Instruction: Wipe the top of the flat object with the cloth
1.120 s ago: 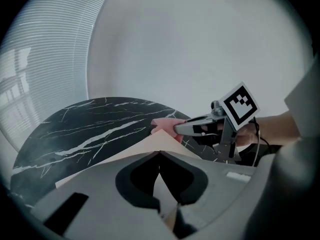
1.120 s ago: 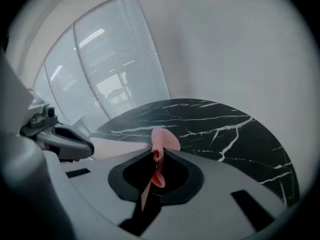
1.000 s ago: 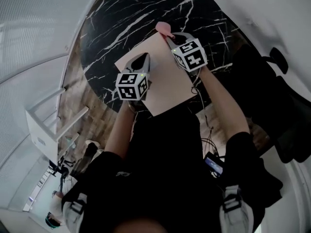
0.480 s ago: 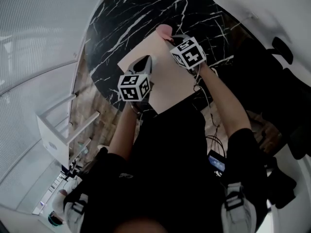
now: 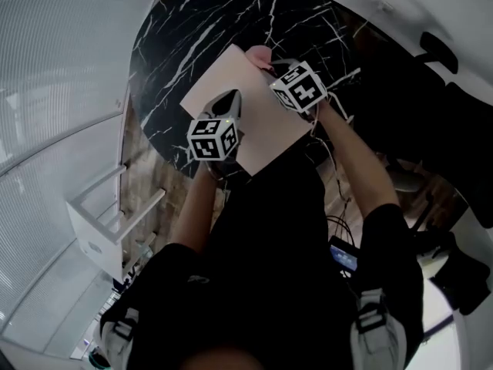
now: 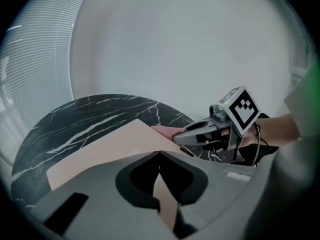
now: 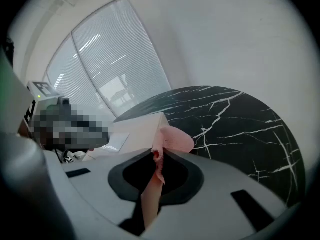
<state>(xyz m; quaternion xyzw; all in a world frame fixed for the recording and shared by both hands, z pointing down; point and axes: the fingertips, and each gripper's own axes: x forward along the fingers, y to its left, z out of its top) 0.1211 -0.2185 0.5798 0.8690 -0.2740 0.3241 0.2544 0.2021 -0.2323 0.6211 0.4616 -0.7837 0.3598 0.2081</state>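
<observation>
Since a second ago both of my tongs have kept nearly the same places over the board (image 5: 222,72), while the view from my head has swung, so the white shelf (image 5: 96,218) now sits lower at the left and more of the black table (image 5: 200,21) shows above; the cloth (image 5: 258,53) is still at the board's far corner. My right tongs (image 5: 269,65) are clenched on that cloth; their own view shows the pink fabric pinched between the two jaws, a strip of it hanging down through the gap and a rounded bunch sticking out past the tips. That bunch lies at the far corner of the board, right by the edge, with the white-veined marble beyond it. My left tongs (image 5: 229,95) are clamped together with nothing between them; the tips meet, and through the slit behind them only the pale surface shows. They point down at the near left part of the board, well apart from the cloth; whether the tips touch it I cannot tell. The board is a flat, pale peach sheet lying on the round table, its near corner reaching the table's edge by my body; window blinds (image 7: 115,59) fill the wall to the left in the right tongs' view.
</observation>
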